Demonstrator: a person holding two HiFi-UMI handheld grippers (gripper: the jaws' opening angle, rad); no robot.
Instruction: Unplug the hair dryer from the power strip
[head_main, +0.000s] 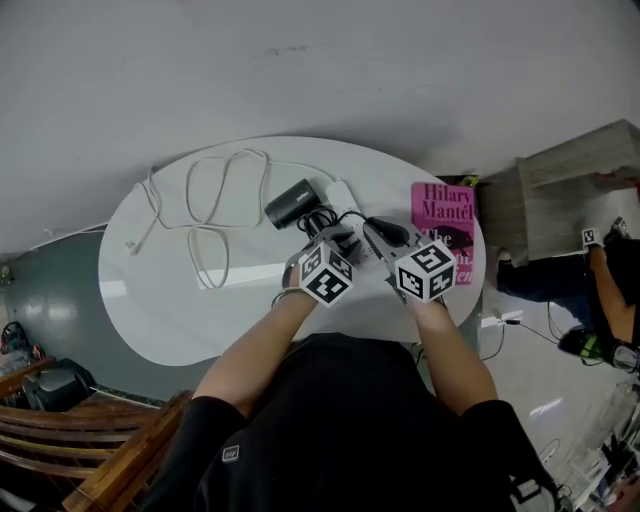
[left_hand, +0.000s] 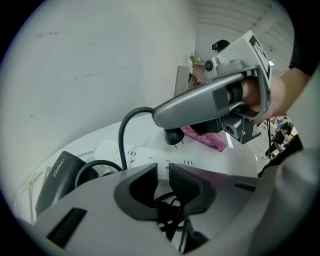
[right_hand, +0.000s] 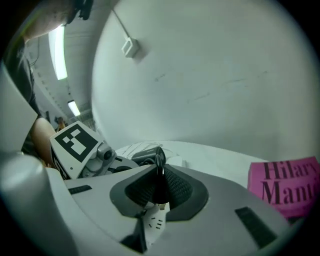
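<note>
Right gripper (right_hand: 159, 172): jaws clamped on the black plug (right_hand: 158, 192), prongs clear just above the strip (right_hand: 155, 223). Left gripper (left_hand: 162, 172): jaws a narrow gap apart, nothing between them, low over the strip with black cord underneath. Dryer (head_main: 293, 205) lies on the table (head_main: 200, 300), just left of the strip. Pink book (head_main: 443, 225) to the right.

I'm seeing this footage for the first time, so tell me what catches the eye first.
The pink book on the right side of the white table stands out most. At the middle, the right gripper is shut on the black plug, lifted just above the white power strip, with the black hair dryer lying behind it. A white cable loops across the table's left.
</note>
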